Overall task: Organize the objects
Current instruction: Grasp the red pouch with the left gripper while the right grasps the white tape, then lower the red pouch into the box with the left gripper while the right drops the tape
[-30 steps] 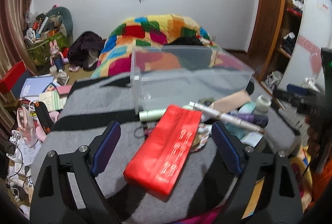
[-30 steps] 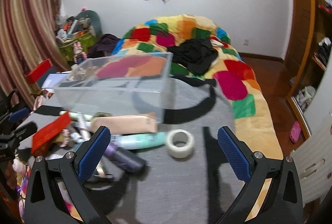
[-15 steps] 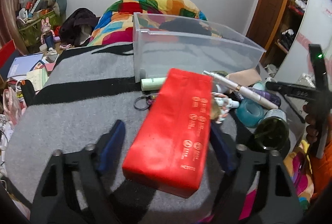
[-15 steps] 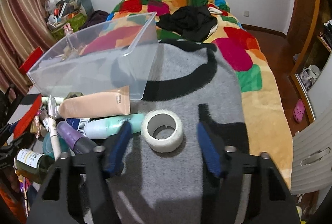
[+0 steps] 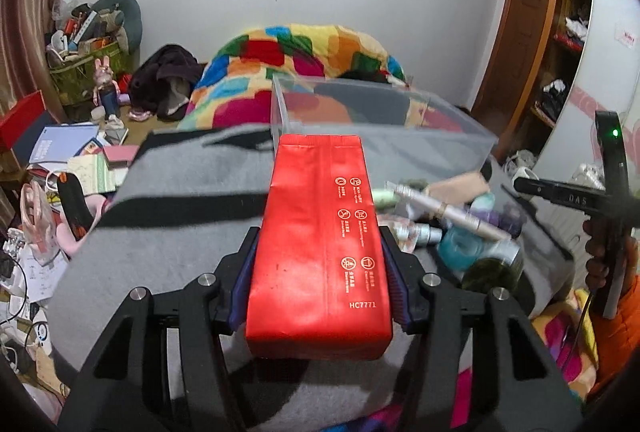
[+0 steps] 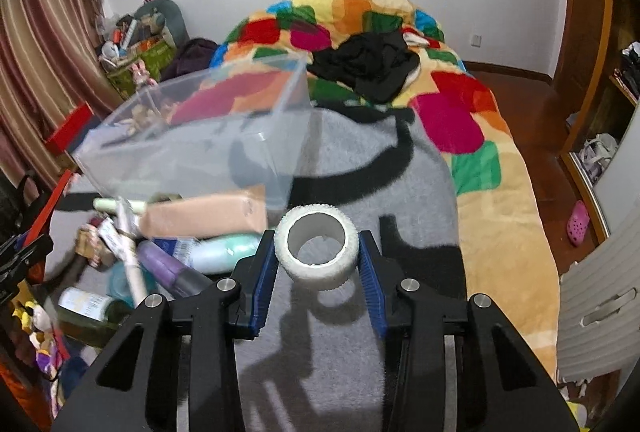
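A long red pack (image 5: 320, 183) sits between the blue pads of my left gripper (image 5: 319, 232). The jaws are closing and both pads press on its sides; it is raised off the grey blanket (image 5: 180, 199). In the right wrist view a white tape roll (image 6: 316, 278) stands between the pads of my right gripper (image 6: 317, 238). These jaws are closing too and touch the roll on both sides. A clear plastic bin (image 5: 400, 147) (image 6: 192, 151) stands just beyond both, and I can make out nothing inside it.
A heap of tubes and bottles (image 5: 460, 228) (image 6: 180, 252) lies in front of the bin. A patchwork quilt (image 6: 452, 111) with a black garment (image 6: 372, 63) covers the bed behind. Papers and boxes (image 5: 60, 151) crowd the floor at the left. A hand (image 5: 600, 260) holds the other gripper at the right.
Both grippers moved in and their jaws narrowed. The left now grips the red pack, which has swung in line with it and risen. The right now grips the tape roll.
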A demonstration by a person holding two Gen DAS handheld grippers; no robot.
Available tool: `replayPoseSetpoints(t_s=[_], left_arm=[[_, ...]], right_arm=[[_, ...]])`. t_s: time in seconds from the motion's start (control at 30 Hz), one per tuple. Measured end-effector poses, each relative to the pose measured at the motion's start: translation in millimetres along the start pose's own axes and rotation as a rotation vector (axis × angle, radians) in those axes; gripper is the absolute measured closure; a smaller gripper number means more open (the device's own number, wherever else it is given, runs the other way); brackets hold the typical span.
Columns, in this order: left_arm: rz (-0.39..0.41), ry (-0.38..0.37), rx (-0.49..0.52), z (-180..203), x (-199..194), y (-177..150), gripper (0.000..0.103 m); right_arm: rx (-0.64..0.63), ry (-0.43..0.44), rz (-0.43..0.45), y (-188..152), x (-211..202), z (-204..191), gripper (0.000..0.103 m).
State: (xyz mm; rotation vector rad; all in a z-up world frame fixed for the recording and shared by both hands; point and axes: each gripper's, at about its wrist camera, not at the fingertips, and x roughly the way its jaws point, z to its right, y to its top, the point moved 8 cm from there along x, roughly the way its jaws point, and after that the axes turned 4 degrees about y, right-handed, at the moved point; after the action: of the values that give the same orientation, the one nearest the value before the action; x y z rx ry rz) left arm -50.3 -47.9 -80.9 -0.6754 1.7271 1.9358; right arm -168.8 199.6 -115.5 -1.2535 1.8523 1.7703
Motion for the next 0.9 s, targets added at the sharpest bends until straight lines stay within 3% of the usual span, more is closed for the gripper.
replayPoseSetpoints(t_s=[0.2, 0.4, 0.9], left_arm=[[0.057, -0.008, -0.003, 5, 0, 42, 0.048], [0.037, -0.029, 0.01, 16, 27, 73, 0.048], [-0.112, 0.021, 0.048, 24, 106, 103, 0.048]], right_arm=[[-0.023, 0.043, 0.073, 31, -14, -21, 0.067], [-0.058, 0.077, 0.109, 59, -9, -44, 0.067], [-0.107, 0.131, -0.032, 94, 63, -75, 0.067]])
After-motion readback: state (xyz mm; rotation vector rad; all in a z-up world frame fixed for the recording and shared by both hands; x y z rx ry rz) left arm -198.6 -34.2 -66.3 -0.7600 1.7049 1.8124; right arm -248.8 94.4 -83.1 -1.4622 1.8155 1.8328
